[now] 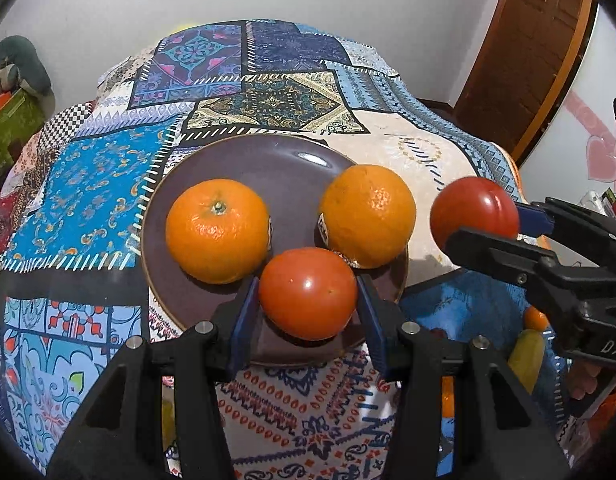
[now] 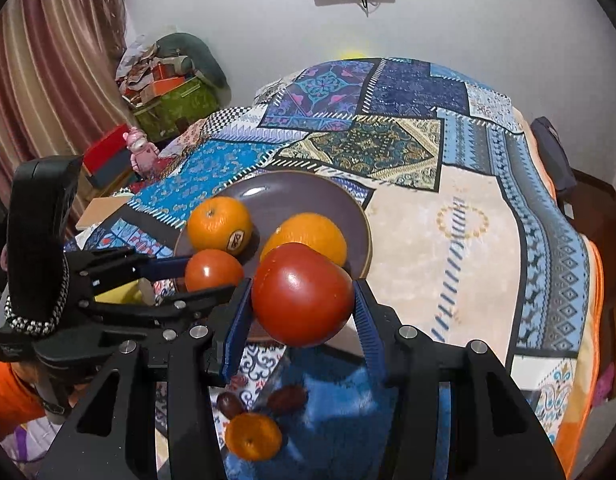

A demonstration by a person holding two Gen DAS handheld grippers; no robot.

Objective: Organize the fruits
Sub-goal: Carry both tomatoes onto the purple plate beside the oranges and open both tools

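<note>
Two tomatoes, one clamped in each of my claws.
My left gripper point(image 1: 308, 300) pinched a tomato point(image 1: 308, 294) over the plate point(image 1: 244, 160), hiding its near rim; my right gripper point(image 2: 302, 308) squeezed another tomato point(image 2: 302, 294).

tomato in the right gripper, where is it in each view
Left wrist view: the tomato sits at the right edge, pinched in the right gripper, off the plate.
Right wrist view: low centre, large, between the blue pads.
Shared landmark: the purple plate beside it.
</note>
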